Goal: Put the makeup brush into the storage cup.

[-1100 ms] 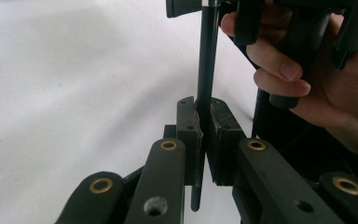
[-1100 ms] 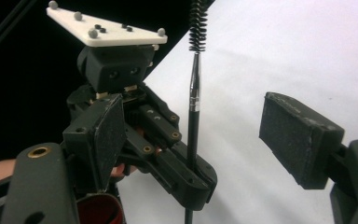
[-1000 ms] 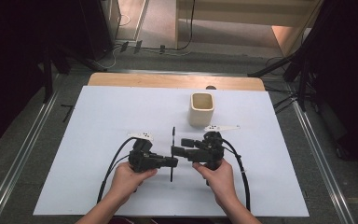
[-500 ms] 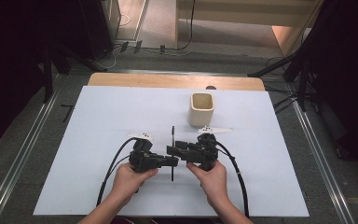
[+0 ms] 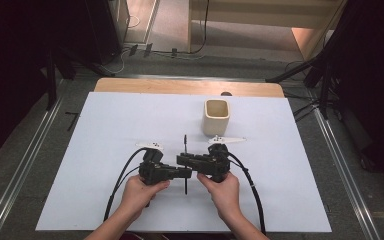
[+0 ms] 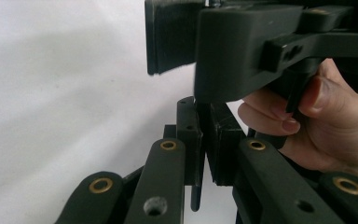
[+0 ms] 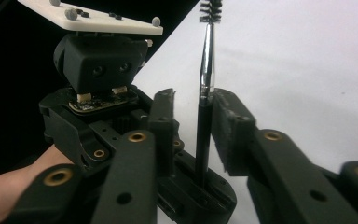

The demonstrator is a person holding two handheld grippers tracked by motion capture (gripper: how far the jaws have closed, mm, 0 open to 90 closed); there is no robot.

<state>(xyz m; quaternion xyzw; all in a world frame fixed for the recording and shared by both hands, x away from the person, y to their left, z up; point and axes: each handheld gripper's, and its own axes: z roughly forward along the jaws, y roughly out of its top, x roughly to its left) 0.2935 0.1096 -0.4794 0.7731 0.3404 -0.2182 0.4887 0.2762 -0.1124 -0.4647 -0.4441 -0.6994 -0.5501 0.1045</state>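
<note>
Both grippers have slid left, and now the left gripper (image 5: 182, 173) pinches the thin black brush (image 5: 185, 150) low over the table while the right gripper's (image 5: 184, 160) jaws stand wide around it, the cup (image 5: 215, 117) not reached yet.

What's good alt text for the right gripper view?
A thin black brush with a bristled tip stands upright between the right gripper's open jaws. Its lower end is clamped in the left gripper, above a white table.
</note>
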